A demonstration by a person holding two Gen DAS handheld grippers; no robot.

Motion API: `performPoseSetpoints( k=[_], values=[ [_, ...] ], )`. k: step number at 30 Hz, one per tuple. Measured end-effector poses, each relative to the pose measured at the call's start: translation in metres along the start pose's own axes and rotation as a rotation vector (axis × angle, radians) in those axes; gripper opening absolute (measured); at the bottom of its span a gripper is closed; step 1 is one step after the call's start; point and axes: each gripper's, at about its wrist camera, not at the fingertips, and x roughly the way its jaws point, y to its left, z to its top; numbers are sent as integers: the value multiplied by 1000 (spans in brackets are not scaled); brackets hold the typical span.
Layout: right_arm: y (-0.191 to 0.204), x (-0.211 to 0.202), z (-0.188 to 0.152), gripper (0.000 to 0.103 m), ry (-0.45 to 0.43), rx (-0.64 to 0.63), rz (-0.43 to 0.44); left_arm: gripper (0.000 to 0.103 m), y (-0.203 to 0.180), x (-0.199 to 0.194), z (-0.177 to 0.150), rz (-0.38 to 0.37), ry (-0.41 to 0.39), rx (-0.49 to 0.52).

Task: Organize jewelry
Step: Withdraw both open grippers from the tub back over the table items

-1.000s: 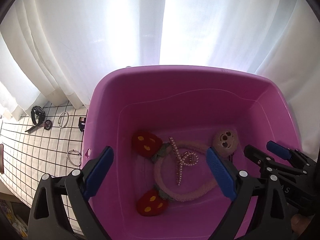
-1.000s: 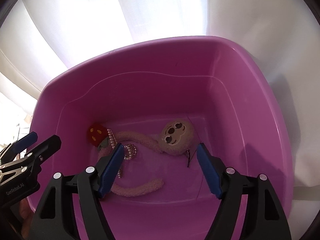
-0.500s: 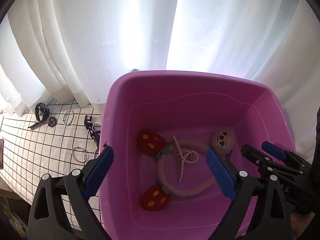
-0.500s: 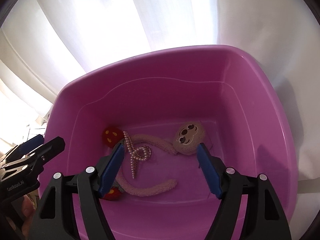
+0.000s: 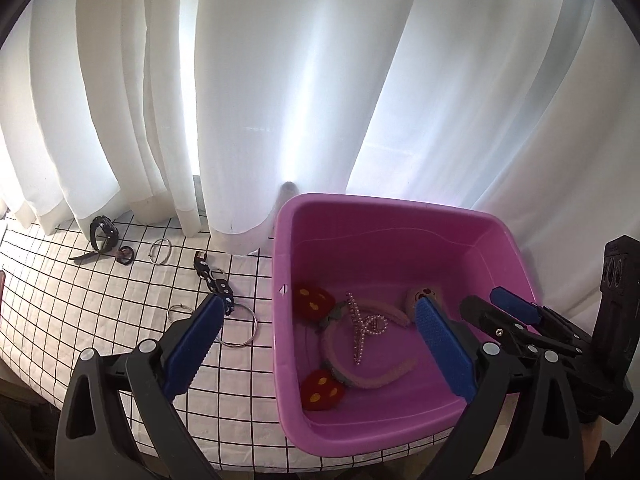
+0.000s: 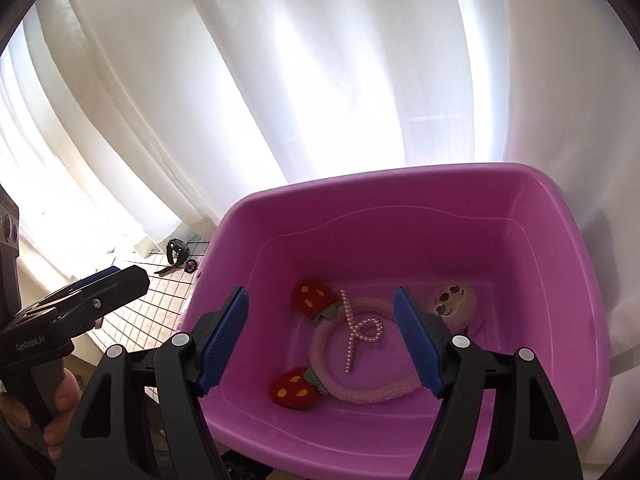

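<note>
A pink tub [image 5: 400, 210] [image 6: 400, 178] stands on the checked cloth. In it lie a fuzzy pink headband [image 5: 376, 380] [image 6: 360, 394] with two red strawberries, a pearl hair clip [image 5: 366, 326] [image 6: 362, 326] and a plush sloth face [image 6: 452, 300]. My left gripper [image 5: 318, 312] hovers open above the tub's left wall, holding nothing. Over the tub's middle my right gripper [image 6: 320, 300] hangs open and empty too. Each gripper shows at the edge of the other's view: the right gripper [image 5: 484, 300] and the left gripper [image 6: 120, 276].
Left of the tub, on the white grid cloth [image 5: 100, 312], lie a large silver ring [image 5: 240, 326], two smaller rings [image 5: 178, 312] [image 5: 161, 251], a black studded chain [image 5: 212, 280] and a black strap [image 5: 103, 234]. White curtains [image 5: 280, 80] hang close behind. A hand [image 6: 60, 400] grips the left handle.
Both grippers have risen and drawn back from the tub, so it looks smaller. The left view now takes in more of the cloth and its jewelry. Both pairs of jaws stayed as wide.
</note>
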Motion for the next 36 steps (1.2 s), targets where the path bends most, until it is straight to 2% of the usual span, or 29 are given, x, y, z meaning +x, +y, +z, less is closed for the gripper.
performPoseSetpoints(
  k=[6,11,15,21,27,32,36],
  values=[
    [46,2,-4,71,-26,-77,83,95,66,-31,-15,51,-30,-75],
    [84,5,-10,72,-32,-119,127,96,130,-53,-28,173,-70,-91],
    [118,8,-18,71,-44,-153,133,96,179,-56,-33,231,-92,-95],
    [184,15,-36,72,-78,-205,111,96,239,-44,-38,180,-72,-92],
    [233,52,-56,73,-56,-137,54,96,287,-23,-34,106,-46,-41],
    [249,93,-78,73,-31,-9,-5,96,323,8,-30,75,-2,-17],
    [243,126,-98,73,-25,77,-87,96,337,38,-31,49,31,24]
  ],
)
